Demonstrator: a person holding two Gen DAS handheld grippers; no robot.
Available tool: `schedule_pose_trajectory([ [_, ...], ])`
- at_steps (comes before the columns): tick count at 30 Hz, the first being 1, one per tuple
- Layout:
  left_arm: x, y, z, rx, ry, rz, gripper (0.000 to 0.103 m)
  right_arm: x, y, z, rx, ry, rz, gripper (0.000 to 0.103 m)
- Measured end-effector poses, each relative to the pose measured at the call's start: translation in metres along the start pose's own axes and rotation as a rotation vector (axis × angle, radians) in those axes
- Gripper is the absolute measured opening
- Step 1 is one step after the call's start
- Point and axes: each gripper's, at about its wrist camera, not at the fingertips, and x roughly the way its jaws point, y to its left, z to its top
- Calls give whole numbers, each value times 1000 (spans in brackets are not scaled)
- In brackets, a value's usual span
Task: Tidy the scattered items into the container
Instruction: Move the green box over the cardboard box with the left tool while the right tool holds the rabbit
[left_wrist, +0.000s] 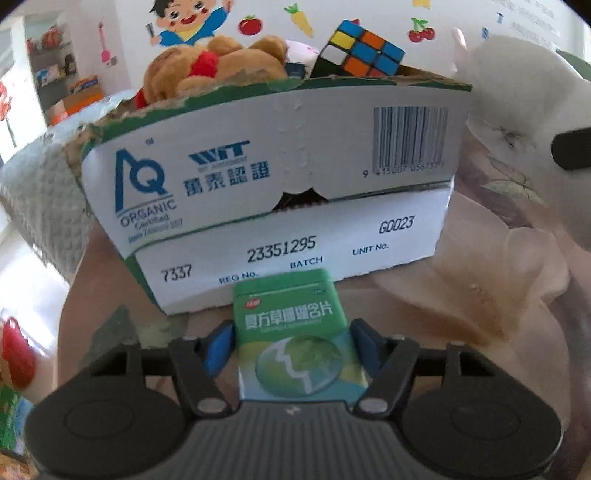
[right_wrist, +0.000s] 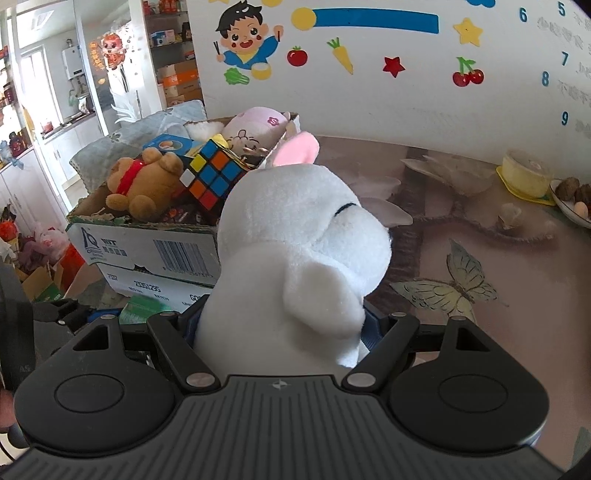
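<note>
My left gripper (left_wrist: 291, 347) is shut on a green lozenge tin (left_wrist: 295, 332), held just in front of the near wall of the cardboard box (left_wrist: 258, 162). The box holds a brown teddy bear (left_wrist: 207, 70), a Rubik's cube (left_wrist: 364, 50) and other toys. My right gripper (right_wrist: 284, 325) is shut on a white plush rabbit (right_wrist: 295, 236) with a pink ear, held right of the box (right_wrist: 147, 243). The bear (right_wrist: 144, 184), the cube (right_wrist: 212, 171) and a pink plush (right_wrist: 255, 127) show inside the box. The green tin (right_wrist: 142, 308) and left gripper show at lower left.
The table has a floral cloth with a butterfly print (right_wrist: 454, 284). A yellow cup on a coaster (right_wrist: 524, 177) and a bowl of nuts (right_wrist: 572, 203) stand at the far right. A quilted chair back (left_wrist: 40, 192) is left of the box. The decorated wall is behind.
</note>
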Motion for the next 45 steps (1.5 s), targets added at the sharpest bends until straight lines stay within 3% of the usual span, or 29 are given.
schedule_pose_trajectory([
  [7, -4, 11, -2, 7, 6, -30, 68, -2, -8, -2, 19, -8, 5, 99],
  [16, -38, 19, 5, -9, -6, -63, 68, -4, -5, -1, 3, -22, 24, 99],
  [45, -84, 16, 66, 27, -63, -183, 68, -19, 20, 9, -79, -67, 55, 99],
])
